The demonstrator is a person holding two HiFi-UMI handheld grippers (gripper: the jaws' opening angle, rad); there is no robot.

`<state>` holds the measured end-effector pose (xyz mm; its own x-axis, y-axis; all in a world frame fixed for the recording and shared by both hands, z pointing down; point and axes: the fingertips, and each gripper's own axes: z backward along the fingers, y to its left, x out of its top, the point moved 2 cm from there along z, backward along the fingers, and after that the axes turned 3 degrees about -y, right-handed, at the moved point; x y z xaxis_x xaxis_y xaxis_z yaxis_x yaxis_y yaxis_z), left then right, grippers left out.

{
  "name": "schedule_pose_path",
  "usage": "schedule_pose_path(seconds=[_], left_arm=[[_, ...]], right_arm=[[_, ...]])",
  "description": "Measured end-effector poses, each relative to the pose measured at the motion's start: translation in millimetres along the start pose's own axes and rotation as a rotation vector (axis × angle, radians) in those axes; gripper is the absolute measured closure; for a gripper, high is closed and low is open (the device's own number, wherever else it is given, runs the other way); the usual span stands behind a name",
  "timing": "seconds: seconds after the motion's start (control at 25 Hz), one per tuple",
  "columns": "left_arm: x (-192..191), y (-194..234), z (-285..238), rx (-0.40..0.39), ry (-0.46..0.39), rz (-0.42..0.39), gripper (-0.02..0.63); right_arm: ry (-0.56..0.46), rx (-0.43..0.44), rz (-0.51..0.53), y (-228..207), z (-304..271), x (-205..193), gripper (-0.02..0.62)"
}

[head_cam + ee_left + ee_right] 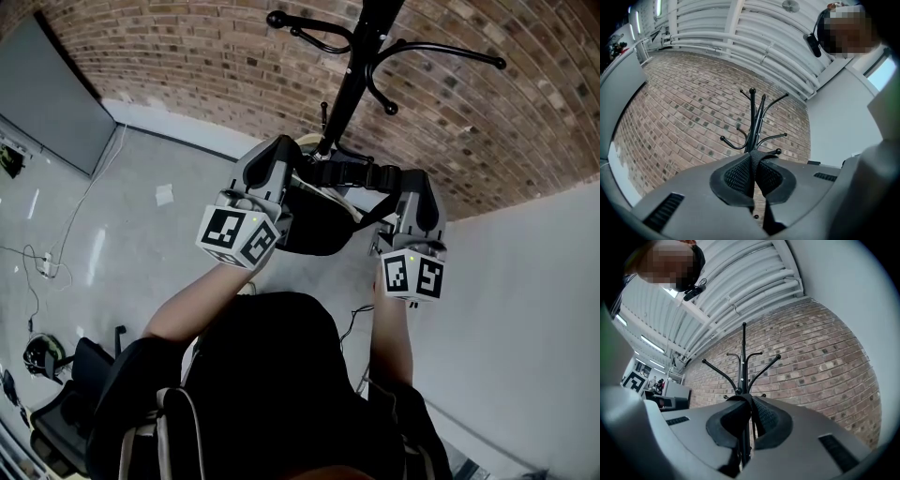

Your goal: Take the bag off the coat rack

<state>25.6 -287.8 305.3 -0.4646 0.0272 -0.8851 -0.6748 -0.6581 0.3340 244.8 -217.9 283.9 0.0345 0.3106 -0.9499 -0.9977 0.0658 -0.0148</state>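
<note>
The black coat rack (347, 94) stands against the brick wall, its hooked arms spreading at the top. A black bag (314, 225) hangs in front of its pole, between and below my two grippers. Its webbing strap (352, 173) runs across from one gripper to the other. My left gripper (284, 155) is shut on the strap (751, 171), which shows pinched between the ribbed pads. My right gripper (412, 183) is shut on the strap (749, 406) too. In both gripper views the coat rack (753, 126) (743, 366) rises just beyond the jaws.
A grey panel (52, 103) leans at the left wall. Cables (42, 267) and a sheet of paper (164, 194) lie on the glossy floor. A white wall (525, 281) closes the right side. A dark chair (56, 412) stands at the lower left.
</note>
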Motion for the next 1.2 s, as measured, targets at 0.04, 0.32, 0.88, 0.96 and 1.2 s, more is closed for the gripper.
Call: schedule_pose_path(seconds=[0.04, 0.32, 0.88, 0.96, 1.2], left_arm=[[-1, -1, 1, -0.001, 0.004, -0.001, 0.588], [-2, 2, 13, 0.009, 0.021, 0.0, 0.586], [2, 1, 29, -0.008, 0.047, -0.01, 0.588], [2, 2, 32, -0.006, 0.048, -0.01, 0.588], [4, 2, 40, 0.001, 0.046, -0.014, 0.588]], right_arm=[[0.008, 0.002, 0.008, 2, 2, -3, 0.575], [0.057, -0.003, 0.057, 9, 13, -12, 0.575], [0.074, -0.024, 0.072, 17, 30, -7, 0.576], [0.075, -0.024, 0.076, 19, 31, -7, 0.576], [0.084, -0.036, 0.086, 21, 39, -7, 0.575]])
